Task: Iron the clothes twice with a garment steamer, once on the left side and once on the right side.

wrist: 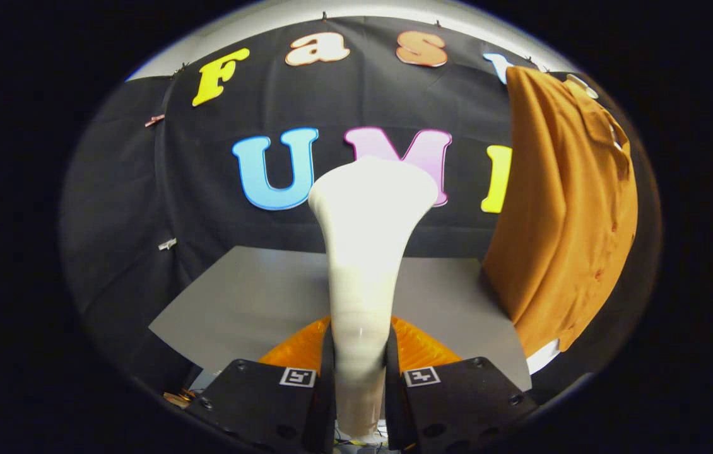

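From the claw's own camera, the claw (360, 378) is pinching the handle of the steamer (366, 252), one finger pressed on each side of the narrow neck. The steamer stands up and away from the fingers, slim where it is held and flaring to a broad head at its far end. I take that grip low on the neck to be deliberate: it leaves the wide head free to be laid against cloth. The body looks like smooth, pale, hard plastic with a soft sheen and rounded edges.

Off to the right of the claw, beyond the fingers and apart from the steamer's head, hangs the shirt (568, 208). It is a rust-orange woven cloth, matte, falling in long soft folds, with a collar at the top and a few small buttons down one edge. It hangs against the booth wall, presumably so its front is open to the steamer. The head is not touching it yet, so neither pass looks begun.

Below, just ahead of the fingers, lies a flat grey surface (255, 302), plain and dull.
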Motion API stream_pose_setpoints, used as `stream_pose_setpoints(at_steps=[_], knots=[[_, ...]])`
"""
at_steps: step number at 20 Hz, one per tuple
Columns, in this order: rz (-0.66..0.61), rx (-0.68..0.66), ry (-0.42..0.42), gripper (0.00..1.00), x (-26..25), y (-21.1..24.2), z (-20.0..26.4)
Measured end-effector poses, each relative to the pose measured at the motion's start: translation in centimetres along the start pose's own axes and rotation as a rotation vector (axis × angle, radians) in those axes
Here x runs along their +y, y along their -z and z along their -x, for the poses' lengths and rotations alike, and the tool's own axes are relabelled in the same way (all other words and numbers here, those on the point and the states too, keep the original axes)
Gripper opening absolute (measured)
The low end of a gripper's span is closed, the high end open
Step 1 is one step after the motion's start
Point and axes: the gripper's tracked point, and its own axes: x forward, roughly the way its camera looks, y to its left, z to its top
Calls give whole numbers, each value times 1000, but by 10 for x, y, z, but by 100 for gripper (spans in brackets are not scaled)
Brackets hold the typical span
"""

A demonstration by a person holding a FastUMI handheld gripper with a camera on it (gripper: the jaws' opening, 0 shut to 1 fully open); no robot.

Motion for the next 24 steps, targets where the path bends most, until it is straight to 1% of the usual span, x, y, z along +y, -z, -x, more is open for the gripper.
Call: stream_pose_setpoints(at_steps=[4,6,9,12,16,19,21,24], knots=[[-12,-118,7,36,3,-22,59],[1,-185,28,36,-3,-34,90],[4,-263,75,35,-23,-43,136],[-8,-315,131,35,-56,-52,162],[-27,-337,181,35,-110,-60,177],[-42,-332,199,35,-158,-65,172],[-49,-326,198,35,-185,-68,165],[-54,-309,165,35,-215,-70,145]])
